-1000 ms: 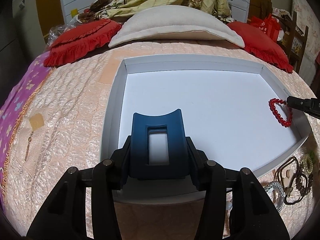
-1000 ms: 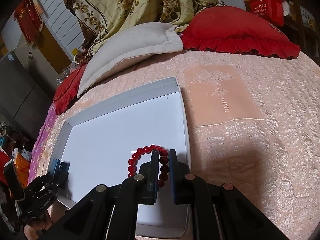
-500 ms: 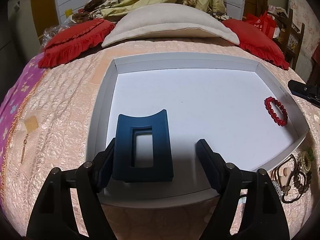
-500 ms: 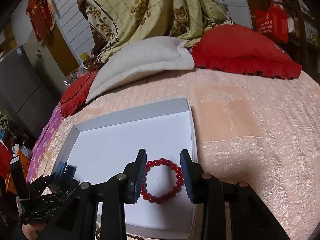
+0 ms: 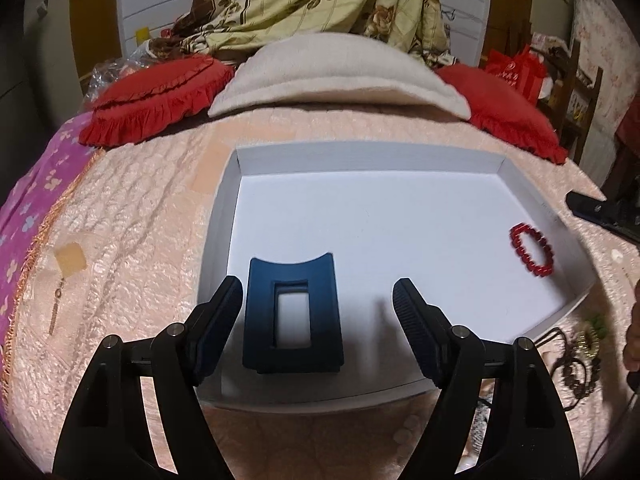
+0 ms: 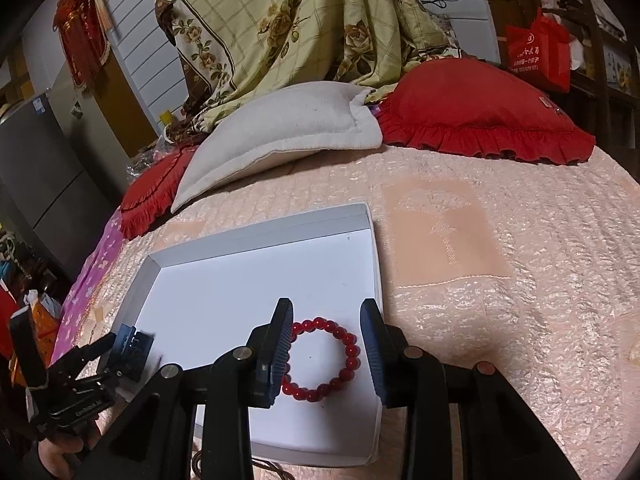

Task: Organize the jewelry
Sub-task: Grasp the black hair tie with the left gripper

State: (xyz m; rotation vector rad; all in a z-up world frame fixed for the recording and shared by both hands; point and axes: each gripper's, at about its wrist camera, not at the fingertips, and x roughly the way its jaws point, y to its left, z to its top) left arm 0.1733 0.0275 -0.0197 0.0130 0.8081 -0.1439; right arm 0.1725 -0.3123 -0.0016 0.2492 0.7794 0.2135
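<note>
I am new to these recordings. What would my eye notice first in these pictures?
First, the shallow white tray on the pink bedspread. A red bead bracelet lies near its right edge, between the open fingers of the right tool. A dark blue clip lies at the near left, between the open fingers of the left tool.

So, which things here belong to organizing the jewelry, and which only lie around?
For the job:
- white tray
- red bead bracelet, in the tray
- dark blue hair clip, in the tray
- jewelry pile, beside the tray
- left gripper and right gripper, both open

Lying about:
- red pillows
- beige pillow
- floral blanket
</note>
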